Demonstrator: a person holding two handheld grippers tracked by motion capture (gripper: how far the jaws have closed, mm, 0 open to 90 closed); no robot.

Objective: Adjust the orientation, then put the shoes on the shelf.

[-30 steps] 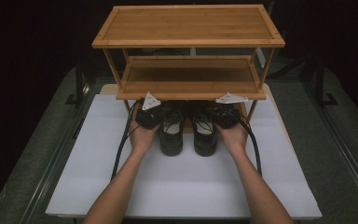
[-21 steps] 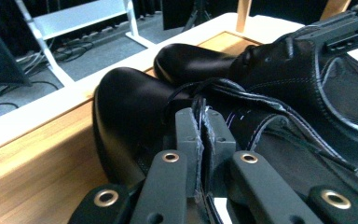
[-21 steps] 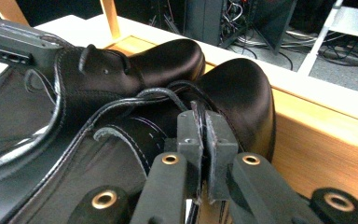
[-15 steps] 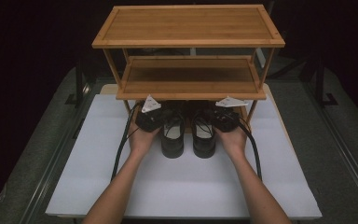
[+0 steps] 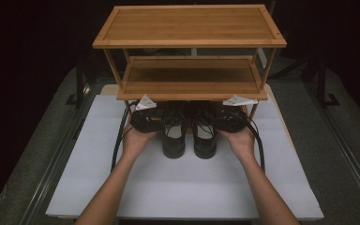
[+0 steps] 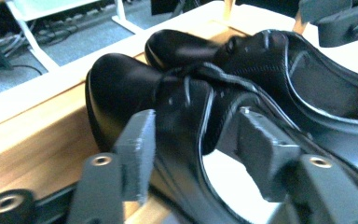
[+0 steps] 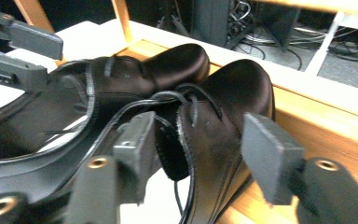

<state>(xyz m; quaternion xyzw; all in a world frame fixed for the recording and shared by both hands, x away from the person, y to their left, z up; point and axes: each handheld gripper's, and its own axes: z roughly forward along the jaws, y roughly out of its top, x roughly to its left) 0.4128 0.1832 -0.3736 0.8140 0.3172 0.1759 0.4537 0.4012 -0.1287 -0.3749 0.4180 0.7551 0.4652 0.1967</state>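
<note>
Two black shoes side by side under bamboo rack [image 5: 190, 84], toes inward, heels out on white board [image 5: 178, 187]. Left gripper [image 6: 196, 140] jaws just opened, straddling left shoe [image 5: 174, 136] collar, pads not pressing. Right gripper [image 7: 200, 149] likewise parted around right shoe [image 5: 204, 136] wall.

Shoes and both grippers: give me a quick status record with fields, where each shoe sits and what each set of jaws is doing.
left shoe: on the white mat, toe under the wooden rack
right shoe: beside it, same way round
left gripper: jaws have just been opening; left shoe's side wall between them, pads look clear of it
right gripper: jaws have just been opening; right shoe's side wall between them, pads look clear of it
rack shelves: both bare
state: shoes appear set down and released
</note>
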